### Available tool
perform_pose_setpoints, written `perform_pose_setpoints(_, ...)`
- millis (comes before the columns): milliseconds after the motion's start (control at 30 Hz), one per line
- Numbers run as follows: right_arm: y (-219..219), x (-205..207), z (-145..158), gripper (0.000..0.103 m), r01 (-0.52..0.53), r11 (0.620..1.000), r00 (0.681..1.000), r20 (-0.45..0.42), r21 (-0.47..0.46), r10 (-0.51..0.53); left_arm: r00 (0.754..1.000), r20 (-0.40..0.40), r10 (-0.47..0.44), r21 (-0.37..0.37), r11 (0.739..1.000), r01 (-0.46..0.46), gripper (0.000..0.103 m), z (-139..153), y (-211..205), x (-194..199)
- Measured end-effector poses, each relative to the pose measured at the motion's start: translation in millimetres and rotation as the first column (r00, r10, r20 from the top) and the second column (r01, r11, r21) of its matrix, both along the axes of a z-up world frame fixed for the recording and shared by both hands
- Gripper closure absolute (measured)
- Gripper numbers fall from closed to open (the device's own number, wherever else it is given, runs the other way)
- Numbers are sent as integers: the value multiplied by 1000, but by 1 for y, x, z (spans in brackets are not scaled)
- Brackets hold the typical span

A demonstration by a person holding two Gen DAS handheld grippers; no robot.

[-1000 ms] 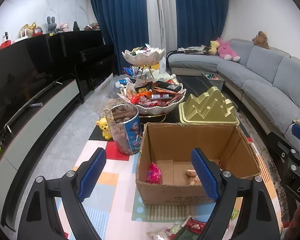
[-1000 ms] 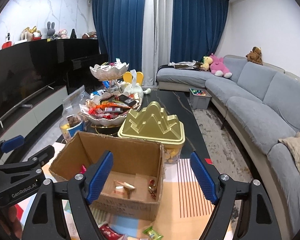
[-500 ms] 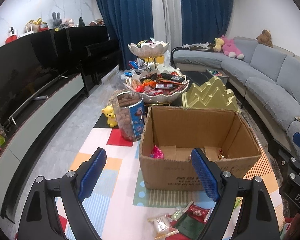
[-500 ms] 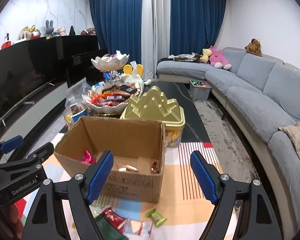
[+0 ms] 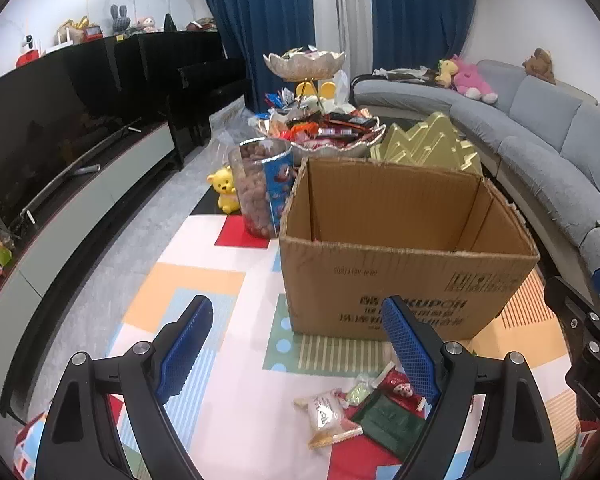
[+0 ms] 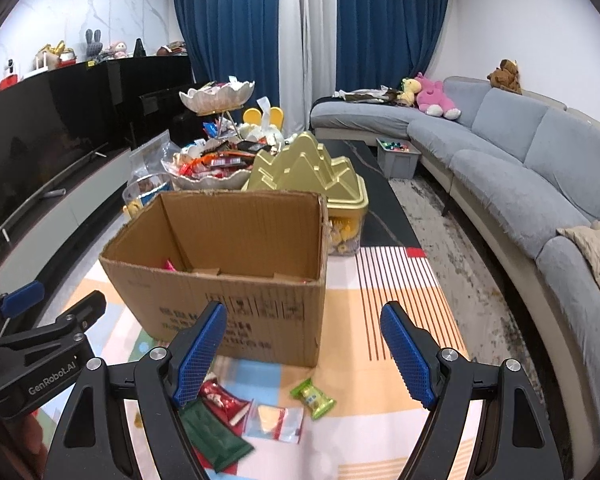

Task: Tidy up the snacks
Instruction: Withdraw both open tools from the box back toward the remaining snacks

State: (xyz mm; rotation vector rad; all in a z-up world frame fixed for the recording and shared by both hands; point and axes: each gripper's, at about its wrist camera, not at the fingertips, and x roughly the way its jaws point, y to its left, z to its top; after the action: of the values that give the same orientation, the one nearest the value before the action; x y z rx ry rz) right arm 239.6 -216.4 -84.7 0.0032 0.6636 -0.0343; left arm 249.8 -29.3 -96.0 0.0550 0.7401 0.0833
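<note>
An open cardboard box stands on a patterned play mat. Loose snack packets lie on the mat in front of it: a dark green packet, a red one, a pale packet, a clear packet and a small green candy. My left gripper is open and empty, above the mat left of the packets. My right gripper is open and empty above the candy. A pink wrapper shows inside the box.
Behind the box stand a clear jar of brown snacks, a two-tier shell dish with several sweets and a gold mountain-shaped tin. A grey sofa curves along the right; a black TV cabinet lines the left.
Both grippers have sunk and drawn back from the box. The box's inside is now mostly hidden, and the packets on the mat have come into fuller view below the fingers.
</note>
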Motion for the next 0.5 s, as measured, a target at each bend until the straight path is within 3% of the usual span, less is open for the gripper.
perform_pose_setpoints(500,3,-11,-42,23,-1,1000,997,-78,7,1,997,-73,29,-2,1000,-29,16,-45,2,-9)
